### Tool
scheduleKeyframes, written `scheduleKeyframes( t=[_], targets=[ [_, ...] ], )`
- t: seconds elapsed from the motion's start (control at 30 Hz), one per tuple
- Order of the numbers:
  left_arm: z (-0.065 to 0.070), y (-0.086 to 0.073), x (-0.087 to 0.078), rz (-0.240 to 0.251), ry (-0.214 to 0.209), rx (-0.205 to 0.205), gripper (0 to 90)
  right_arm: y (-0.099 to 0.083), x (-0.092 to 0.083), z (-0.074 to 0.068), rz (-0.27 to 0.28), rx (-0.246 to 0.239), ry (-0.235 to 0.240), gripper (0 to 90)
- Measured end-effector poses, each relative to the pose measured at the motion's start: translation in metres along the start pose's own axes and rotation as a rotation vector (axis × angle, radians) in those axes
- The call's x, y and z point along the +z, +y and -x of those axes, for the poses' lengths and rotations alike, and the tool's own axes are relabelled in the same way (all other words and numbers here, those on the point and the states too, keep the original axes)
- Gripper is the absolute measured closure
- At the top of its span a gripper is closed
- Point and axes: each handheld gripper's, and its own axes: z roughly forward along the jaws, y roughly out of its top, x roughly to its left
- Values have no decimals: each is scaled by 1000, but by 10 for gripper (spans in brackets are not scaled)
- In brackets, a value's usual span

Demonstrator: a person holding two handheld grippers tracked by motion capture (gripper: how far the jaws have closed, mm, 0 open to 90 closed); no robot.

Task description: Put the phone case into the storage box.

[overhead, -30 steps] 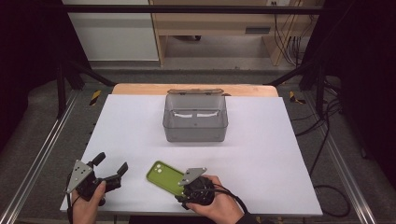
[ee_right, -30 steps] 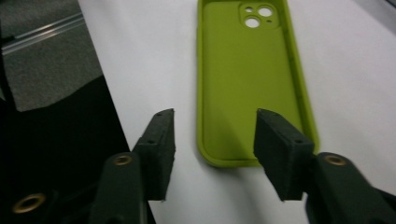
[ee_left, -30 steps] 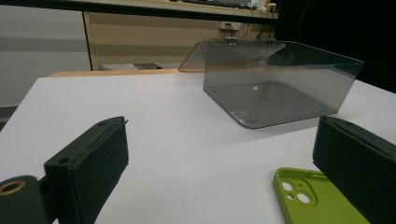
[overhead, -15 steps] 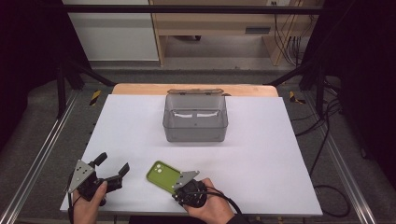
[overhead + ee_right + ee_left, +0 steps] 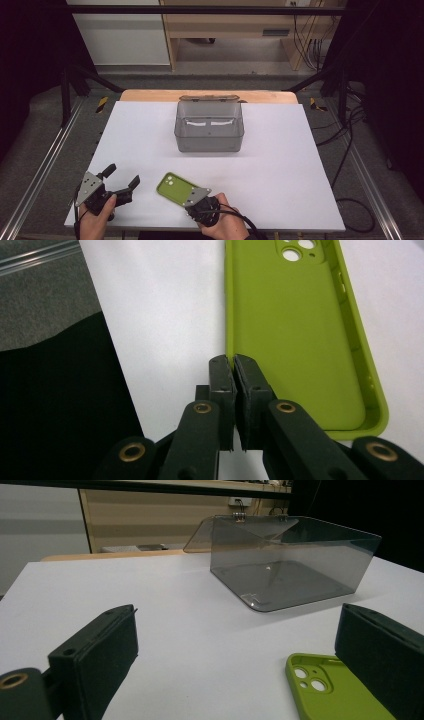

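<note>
White table [image 5: 280,190], right hand-held gripper [image 5: 234,371] pinching green case [image 5: 295,335] edge, left hand-held gripper [image 5: 120,181] spread.

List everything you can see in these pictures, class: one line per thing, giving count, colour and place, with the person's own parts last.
Table: one, white top, centre of the high view.
Box: one, clear grey, lid hinged back, far middle of the table.
Phone case: one, green, open side up, near edge, between the grippers.
Floor cables: several, black, right of the table.
Left gripper: one, black, jaws wide apart, near left corner.
Right gripper: one, black, jaws pinched on the case's side wall.
Hands: two, holding the grippers at the near edge.
</note>
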Motion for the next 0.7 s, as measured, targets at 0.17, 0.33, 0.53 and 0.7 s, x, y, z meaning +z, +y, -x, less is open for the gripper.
scheduleKeyframes(
  t=[0.17,0.33,0.53,0.7],
  targets=[
    [-1,0,0,1,0,-7,35,1,0,-1,-4,1,-5,868],
    [-1,0,0,-1,0,-8,35,1,0,-2,-5,-6,-14,875],
    [-2,-1,0,-3,21,-10,38,0,0,1,7,20,10,880],
    [-5,-1,-1,3,35,-36,39,-3,-5,1,72,63,44,880]
  ],
)
